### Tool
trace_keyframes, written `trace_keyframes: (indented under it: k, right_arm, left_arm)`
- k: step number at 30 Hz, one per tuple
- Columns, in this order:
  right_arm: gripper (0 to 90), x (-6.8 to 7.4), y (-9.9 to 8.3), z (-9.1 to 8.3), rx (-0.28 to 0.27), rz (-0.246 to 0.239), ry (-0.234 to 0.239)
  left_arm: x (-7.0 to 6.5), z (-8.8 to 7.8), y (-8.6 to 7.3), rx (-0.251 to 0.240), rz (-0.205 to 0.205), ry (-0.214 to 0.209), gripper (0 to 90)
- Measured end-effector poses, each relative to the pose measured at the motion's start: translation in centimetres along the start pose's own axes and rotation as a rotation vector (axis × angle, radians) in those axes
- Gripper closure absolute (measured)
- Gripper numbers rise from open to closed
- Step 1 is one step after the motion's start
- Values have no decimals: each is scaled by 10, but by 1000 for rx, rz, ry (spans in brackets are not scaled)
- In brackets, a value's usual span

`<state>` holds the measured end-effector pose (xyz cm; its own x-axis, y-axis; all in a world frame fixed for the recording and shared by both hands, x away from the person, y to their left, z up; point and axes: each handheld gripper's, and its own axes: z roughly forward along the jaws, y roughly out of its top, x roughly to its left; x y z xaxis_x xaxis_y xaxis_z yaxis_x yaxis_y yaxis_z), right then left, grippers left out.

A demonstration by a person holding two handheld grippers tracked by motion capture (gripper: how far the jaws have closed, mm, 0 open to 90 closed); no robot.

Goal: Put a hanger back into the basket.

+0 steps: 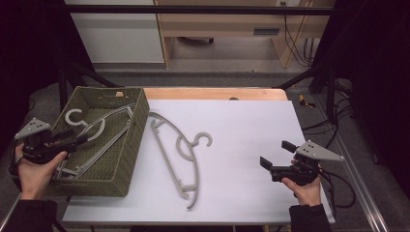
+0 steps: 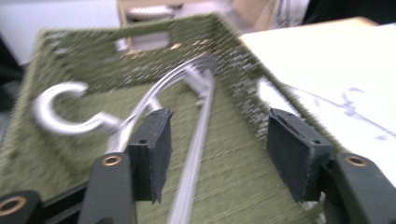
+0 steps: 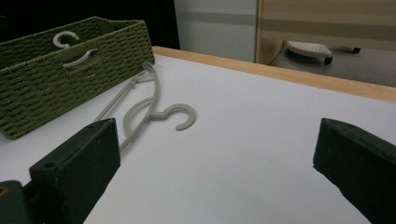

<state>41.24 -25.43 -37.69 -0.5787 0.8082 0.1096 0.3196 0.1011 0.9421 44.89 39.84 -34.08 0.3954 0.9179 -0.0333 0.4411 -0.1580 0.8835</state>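
The left gripper (image 1: 82,138) is held open over the hanger (image 1: 96,140) in the basket (image 1: 138,121). The right gripper (image 1: 274,154), beside the basket, is open and empty. One thin bar should be pinched squarely.

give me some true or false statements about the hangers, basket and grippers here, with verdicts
1. A grey hanger lies flat on the white table outside the basket. True.
2. The green woven basket holds nothing. False: a grey hanger lies inside it.
3. The right gripper is clamped on the hanger on the table. False: its jaws stand open over bare table, apart from that hanger.
4. The left gripper is over the basket with its jaws open. True.
5. The basket sits at the table's right side. False: it sits at the left side in the high view.
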Motion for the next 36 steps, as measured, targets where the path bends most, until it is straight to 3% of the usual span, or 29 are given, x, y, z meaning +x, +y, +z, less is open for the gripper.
trace_keyframes:
  k: [5,7,9,14,18,23,28,33,36]
  right_arm:
    - [15,6,2,6,-6,17,18]
    - [16,9,3,8,0,15,23]
    - [16,14,5,13,5,9,31]
    - [17,26,5,24,18,6,61]
    - [18,34,3,35,36,13,65]
    - [22,46,0,49,62,5,81]
    - [36,59,0,63,86,-2,89]
    - [45,73,-1,83,135,-18,90]
    - [56,82,-4,93,164,-9,121]
  left_arm:
    - [-30,3,-2,-73,1,-70,281]
    - [-45,3,-5,-115,4,-122,247]
    - [-55,4,-8,-134,17,-138,205]
    - [-81,10,-15,-136,41,-221,143]
    - [-97,16,-19,-128,85,-248,115]
    - [-108,16,-25,-133,113,-278,110]
    - [-114,19,-31,-108,132,-294,107]
    - [-114,20,-34,-104,139,-281,106]
    - [-114,21,-35,-94,141,-281,103]
